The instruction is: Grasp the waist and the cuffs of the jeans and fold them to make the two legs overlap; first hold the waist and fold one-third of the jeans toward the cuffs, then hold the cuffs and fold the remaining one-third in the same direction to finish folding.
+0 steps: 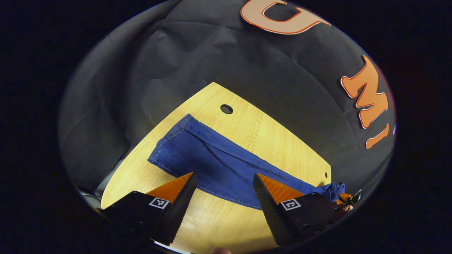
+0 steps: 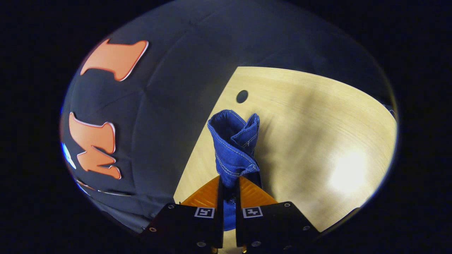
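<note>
Blue jeans (image 1: 219,162) lie on the wooden table (image 1: 275,137), folded lengthwise into a long strip from upper left to lower right. My left gripper (image 1: 223,178) hovers open over the strip's near edge, with nothing between its fingers. At the far right end of the strip the other gripper (image 1: 348,201) pinches a bunched end of the denim. In the right gripper view, my right gripper (image 2: 229,181) is shut on that bunched end of the jeans (image 2: 233,144), which stands up from between the fingers above the table (image 2: 317,134).
A round cable hole (image 1: 226,109) sits in the table beyond the jeans, also seen as a hole (image 2: 242,96) in the right gripper view. A smaller hole (image 1: 326,174) lies near the table's right edge. Black cloth walls close in behind the table.
</note>
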`<control>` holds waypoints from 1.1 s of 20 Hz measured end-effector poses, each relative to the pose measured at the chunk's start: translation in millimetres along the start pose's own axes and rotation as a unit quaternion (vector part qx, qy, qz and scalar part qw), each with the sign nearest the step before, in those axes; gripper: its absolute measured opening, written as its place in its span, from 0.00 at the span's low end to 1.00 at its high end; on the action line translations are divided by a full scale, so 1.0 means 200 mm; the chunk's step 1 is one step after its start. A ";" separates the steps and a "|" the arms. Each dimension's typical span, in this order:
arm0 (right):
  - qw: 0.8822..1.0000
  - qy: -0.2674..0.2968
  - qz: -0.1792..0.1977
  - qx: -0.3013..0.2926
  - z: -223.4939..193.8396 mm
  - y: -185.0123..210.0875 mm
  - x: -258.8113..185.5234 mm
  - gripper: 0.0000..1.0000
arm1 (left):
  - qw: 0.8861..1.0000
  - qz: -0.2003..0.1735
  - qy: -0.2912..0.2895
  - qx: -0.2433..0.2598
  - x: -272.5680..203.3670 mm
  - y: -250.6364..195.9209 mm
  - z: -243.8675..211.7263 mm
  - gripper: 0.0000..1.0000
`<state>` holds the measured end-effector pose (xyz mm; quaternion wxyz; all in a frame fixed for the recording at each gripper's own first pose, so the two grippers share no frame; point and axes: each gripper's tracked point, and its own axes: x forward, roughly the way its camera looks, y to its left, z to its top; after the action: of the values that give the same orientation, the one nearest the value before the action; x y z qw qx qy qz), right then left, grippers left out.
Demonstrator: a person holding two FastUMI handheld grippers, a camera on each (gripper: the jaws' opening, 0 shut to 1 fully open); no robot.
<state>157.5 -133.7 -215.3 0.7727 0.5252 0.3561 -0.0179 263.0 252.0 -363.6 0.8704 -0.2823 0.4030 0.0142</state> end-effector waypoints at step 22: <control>0.978 0.121 0.042 -0.167 -0.95 0.72 0.23 0.14 | 0.997 0.033 -0.008 0.077 0.03 0.33 -0.01 0.98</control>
<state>149.2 104.4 -163.9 0.8007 0.4019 0.4224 0.1379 248.6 305.0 -399.9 0.8916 -0.2014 0.4053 0.0138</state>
